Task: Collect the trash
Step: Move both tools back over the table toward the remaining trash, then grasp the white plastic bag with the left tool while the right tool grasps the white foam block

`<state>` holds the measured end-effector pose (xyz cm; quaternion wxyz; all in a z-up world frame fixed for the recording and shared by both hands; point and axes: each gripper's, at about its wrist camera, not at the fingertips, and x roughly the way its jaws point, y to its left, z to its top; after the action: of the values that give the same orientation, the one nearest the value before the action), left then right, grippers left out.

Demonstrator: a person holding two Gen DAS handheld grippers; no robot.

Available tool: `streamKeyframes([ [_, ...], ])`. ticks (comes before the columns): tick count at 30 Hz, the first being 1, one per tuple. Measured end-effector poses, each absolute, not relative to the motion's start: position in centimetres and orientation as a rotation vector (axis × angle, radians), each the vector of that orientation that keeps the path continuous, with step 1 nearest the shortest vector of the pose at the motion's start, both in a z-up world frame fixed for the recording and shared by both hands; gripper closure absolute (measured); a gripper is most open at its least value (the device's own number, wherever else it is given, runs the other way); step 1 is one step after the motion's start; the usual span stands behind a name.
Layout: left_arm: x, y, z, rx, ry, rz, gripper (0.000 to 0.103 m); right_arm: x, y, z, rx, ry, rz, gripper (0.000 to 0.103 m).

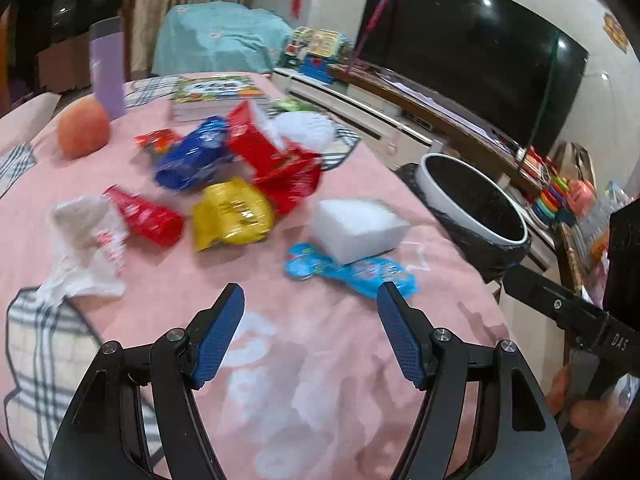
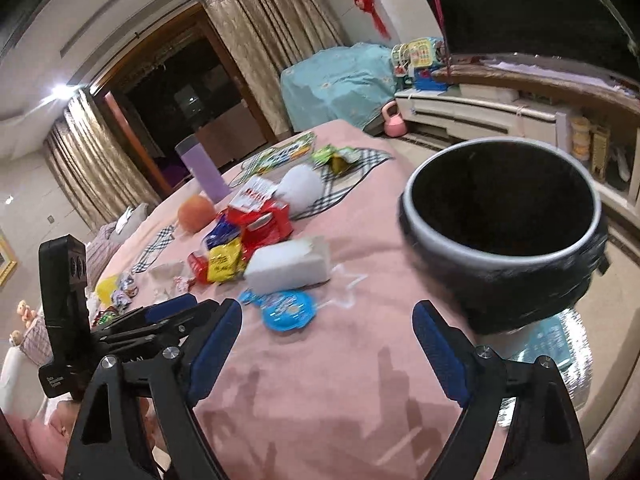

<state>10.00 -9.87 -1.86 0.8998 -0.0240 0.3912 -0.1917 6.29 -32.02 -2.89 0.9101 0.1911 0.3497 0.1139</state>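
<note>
Left tool (image 1: 311, 294): blue-padded fingers spread wide, nothing between them, hovering over the pink cloth of the tabletop (image 1: 320, 360). Just ahead of its right finger lies a light-blue wrapper (image 1: 352, 270), flat on the cloth, with a white foam block (image 1: 360, 228) resting on its far edge.

Right tool (image 2: 328, 316): fingers likewise spread, empty, above the same cloth near the tabletop edge. The light-blue wrapper sits just beyond its left finger; the foam block is behind that.

Trash pile, further out in the left wrist view: yellow packet (image 1: 232, 214) touching a red packet (image 1: 288, 180); a blue packet (image 1: 192, 160) behind them; another red wrapper (image 1: 148, 216) beside a crumpled white bag (image 1: 86, 248).

Bin (image 2: 504, 220): black-lined, white rim, open, standing off the right edge of the tabletop, close to the right tool.

Other items at the far side: orange fruit (image 1: 82, 128), lilac bottle (image 1: 106, 68), book (image 1: 216, 92). Frames are motion-blurred.
</note>
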Motion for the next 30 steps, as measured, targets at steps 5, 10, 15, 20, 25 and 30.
streamKeyframes([
  [5, 9.3, -7.1, -2.6, -0.076, 0.820, -0.354, 0.033, 6.6, -29.8, -3.5, 0.365, 0.748, 0.251, 0.014],
  [10, 8.8, -4.9, -2.5, -0.099, 0.817, -0.314, 0.033, 7.1, -27.7, -4.0, 0.321, 0.767, 0.274, 0.014],
  [15, 8.8, -3.0, -2.6, -0.110, 0.816, -0.280, 0.033, 7.8, -26.0, -4.7, 0.282, 0.795, 0.306, 0.014],
  [20, 9.0, -1.5, -2.8, -0.129, 0.825, -0.244, 0.033, 8.5, -24.7, -4.8, 0.249, 0.800, 0.323, 0.014],
  [25, 9.4, 0.1, -2.5, -0.144, 0.815, -0.191, 0.033, 9.4, -23.9, -4.4, 0.227, 0.790, 0.324, 0.014],
  [30, 10.2, 2.1, -2.4, -0.178, 0.804, -0.116, 0.033, 11.0, -24.5, -4.6, 0.235, 0.793, 0.292, 0.014],
])
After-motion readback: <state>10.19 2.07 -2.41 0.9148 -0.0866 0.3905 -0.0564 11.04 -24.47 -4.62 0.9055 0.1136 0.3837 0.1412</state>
